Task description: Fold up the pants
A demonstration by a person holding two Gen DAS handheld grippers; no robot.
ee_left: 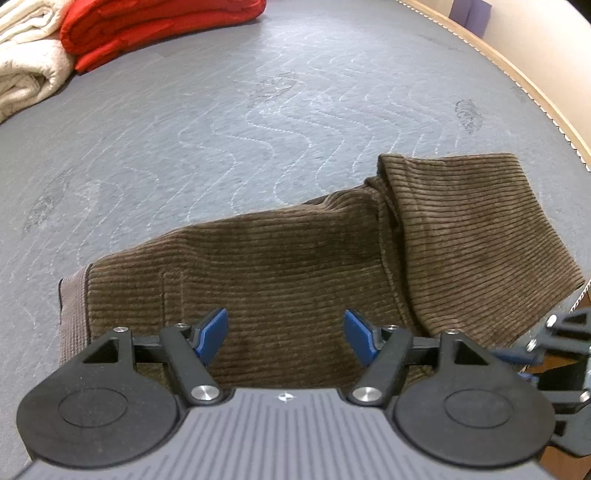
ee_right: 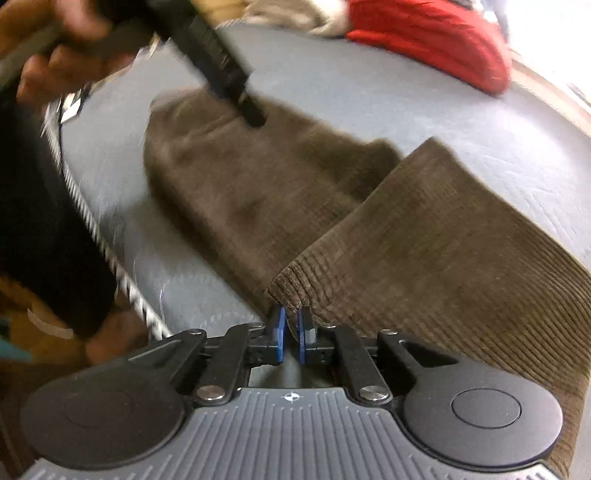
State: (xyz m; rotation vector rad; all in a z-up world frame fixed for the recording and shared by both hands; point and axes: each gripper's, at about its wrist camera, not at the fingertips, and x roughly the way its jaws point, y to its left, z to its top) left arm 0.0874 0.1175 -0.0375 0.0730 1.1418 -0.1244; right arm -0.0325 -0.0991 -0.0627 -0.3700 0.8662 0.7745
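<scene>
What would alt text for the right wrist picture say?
The right gripper is shut on a corner of brown corduroy pants lying on a grey quilted surface. The left gripper reaches in blurred above; red folded cloth lies behind.

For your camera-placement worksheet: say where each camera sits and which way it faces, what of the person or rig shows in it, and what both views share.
Left wrist: on the left gripper, jaws open, looking forward over the pants and mattress.
Right wrist: on the right gripper, shut on the pants' hem, facing the person's hand and the left gripper.
Shared: pants, mattress, red cloth.
</scene>
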